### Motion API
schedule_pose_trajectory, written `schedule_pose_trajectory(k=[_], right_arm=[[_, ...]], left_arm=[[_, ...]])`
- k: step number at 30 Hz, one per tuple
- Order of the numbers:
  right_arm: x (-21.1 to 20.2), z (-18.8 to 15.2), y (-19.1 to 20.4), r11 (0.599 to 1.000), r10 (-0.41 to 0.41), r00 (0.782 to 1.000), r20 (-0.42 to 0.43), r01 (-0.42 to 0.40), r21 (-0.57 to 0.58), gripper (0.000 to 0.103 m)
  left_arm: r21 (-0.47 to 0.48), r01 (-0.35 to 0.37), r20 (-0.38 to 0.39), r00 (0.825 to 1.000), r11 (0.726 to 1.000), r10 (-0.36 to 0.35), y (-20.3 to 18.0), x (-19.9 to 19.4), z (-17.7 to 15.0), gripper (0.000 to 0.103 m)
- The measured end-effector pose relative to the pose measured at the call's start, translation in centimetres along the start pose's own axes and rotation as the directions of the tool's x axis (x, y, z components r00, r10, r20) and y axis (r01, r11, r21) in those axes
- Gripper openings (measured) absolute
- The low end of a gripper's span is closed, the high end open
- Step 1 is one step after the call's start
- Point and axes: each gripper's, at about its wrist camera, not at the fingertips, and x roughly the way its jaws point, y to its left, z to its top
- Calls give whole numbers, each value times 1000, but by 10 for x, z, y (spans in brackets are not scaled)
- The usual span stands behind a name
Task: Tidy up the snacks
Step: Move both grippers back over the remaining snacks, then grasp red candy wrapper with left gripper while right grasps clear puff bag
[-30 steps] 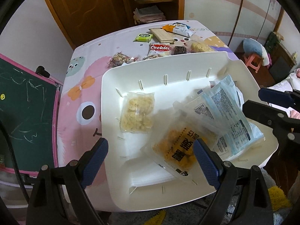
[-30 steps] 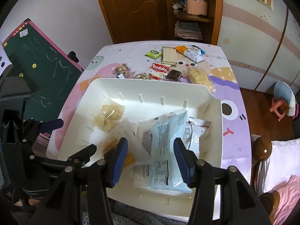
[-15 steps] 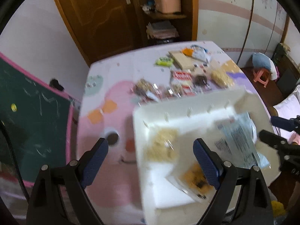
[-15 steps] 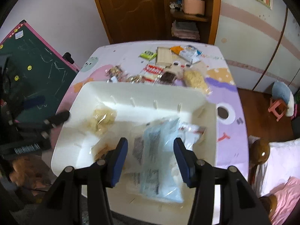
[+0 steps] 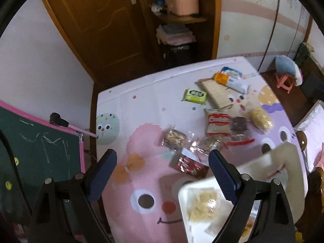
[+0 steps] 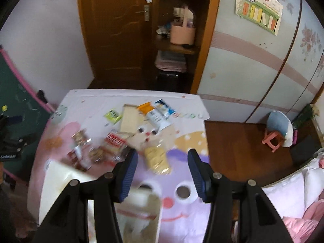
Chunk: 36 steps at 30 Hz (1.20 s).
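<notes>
Both views now sit farther up the desk (image 5: 141, 109). The tray (image 5: 291, 158), which filled mid-frame a second ago, is at the lower right in the left view and lower left in the right view; loose snacks (image 6: 156, 158) fill the centre.

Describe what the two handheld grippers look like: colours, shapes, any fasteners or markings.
Both match. The left gripper has two black angular plastic arms with round silver rivets, each ending in a dark blue finger pad with a fine ribbed texture. The right gripper has the same black arms, rivets and blue ribbed pads. No cables, sleeves or hands show.
</notes>
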Motion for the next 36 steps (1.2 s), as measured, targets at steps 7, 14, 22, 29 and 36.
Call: schedule_pose_trajectory(k=[7,14,22,29,36], right_arm=[[112,11,2,1000,15,975,-222,-18,-11,53],[187,-14,4,996,93,915,-392,-84,39,53],[213,-27,17,993,97,890,-445,-118,-19,53],[221,-32,26,992,80,879,-470,-118,-53,59],[228,-33,35,993,62,868,-493,-105,-61,61]], left_arm=[[-18,99,-244,965,995,-100,5,106,5,91],[-47,204,-386,899,978,-206,4,168,-18,91],[-48,274,-434,860,960,-268,-3,198,-34,91],[-41,338,-445,836,940,-321,-10,202,-32,90],[4,349,-498,813,937,-301,-29,203,-22,86]])
